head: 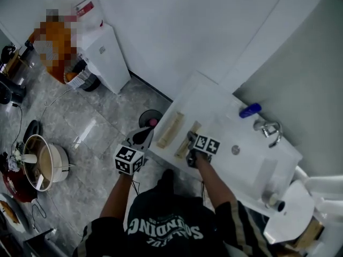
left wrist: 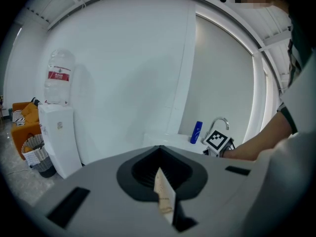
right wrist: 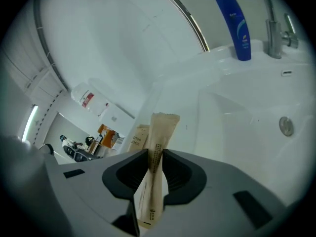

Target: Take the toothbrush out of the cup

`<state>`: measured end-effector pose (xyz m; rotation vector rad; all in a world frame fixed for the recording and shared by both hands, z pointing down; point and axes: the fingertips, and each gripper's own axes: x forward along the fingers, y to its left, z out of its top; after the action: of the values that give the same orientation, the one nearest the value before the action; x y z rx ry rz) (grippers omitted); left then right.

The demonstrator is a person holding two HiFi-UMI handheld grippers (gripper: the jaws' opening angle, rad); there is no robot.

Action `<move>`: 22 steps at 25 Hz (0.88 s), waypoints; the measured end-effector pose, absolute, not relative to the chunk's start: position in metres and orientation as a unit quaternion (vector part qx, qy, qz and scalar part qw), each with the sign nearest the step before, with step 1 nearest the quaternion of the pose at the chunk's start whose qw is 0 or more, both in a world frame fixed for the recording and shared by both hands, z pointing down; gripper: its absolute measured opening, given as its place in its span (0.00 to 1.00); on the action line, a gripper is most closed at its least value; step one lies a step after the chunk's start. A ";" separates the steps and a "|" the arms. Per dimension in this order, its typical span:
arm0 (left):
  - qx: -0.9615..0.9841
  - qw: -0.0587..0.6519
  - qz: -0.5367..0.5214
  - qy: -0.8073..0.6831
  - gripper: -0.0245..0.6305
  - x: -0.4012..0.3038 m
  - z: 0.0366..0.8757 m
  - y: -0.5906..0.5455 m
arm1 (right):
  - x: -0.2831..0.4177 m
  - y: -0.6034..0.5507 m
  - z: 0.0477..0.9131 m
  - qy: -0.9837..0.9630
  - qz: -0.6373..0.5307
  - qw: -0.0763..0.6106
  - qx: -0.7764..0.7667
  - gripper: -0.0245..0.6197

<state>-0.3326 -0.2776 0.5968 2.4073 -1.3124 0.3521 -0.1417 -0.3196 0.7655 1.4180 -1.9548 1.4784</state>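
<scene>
Right claw (right wrist: 155,154), closest to its own camera, is pinching a tan paper toothbrush packet (right wrist: 163,127). Its pads press on the packet's middle, so the top stands up past the jaw tips and the printed lower end hangs back toward the camera. The packet is held over the white desk (head: 209,103), just in front of the sink (right wrist: 256,107), with a blue bottle (right wrist: 236,28) and the tap (right wrist: 274,28) beyond.

Left claw (left wrist: 159,157) is pressed together on a thin tan strip (left wrist: 164,196) seen edge-on. It looks like similar wrapping paper, though I cannot tell what is inside. It is held off the desk's near edge, aimed toward the wall and the sink corner.

1 more packet (head: 169,128) lies flat on the desk to the left of the one in the right claw, and apart from it.

No cup can be made out for certain in any of the 3 views. Judged from that, the lifting-out looks done: the wrapped toothbrush is in the right claw's grip, clear of any container. What seems left is small, most likely setting the packet down on the desk and letting go, perhaps beside the one already there. Whether the left claw's strip belongs to the task is unclear.
</scene>
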 end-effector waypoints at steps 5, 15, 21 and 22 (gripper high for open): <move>0.855 0.186 0.129 -0.467 0.04 -0.336 0.596 -0.278 | -0.143 -0.320 0.780 -0.670 0.543 0.151 0.483 0.17; 0.866 0.180 0.136 -0.447 0.04 -0.318 0.596 -0.278 | -0.131 -0.313 0.769 -0.680 0.533 0.124 0.487 0.24; 0.879 0.163 0.133 -0.427 0.04 -0.295 0.582 -0.280 | -0.116 -0.303 0.727 -0.742 0.435 0.134 0.492 0.23; 0.882 0.160 0.132 -0.424 0.04 -0.290 0.579 -0.280 | -0.112 -0.301 0.719 -0.752 0.411 0.138 0.497 0.19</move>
<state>-0.2899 -0.2804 0.5788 2.5187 -1.2105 0.3778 -0.1117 -0.3012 0.7187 1.4383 -2.1738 1.1886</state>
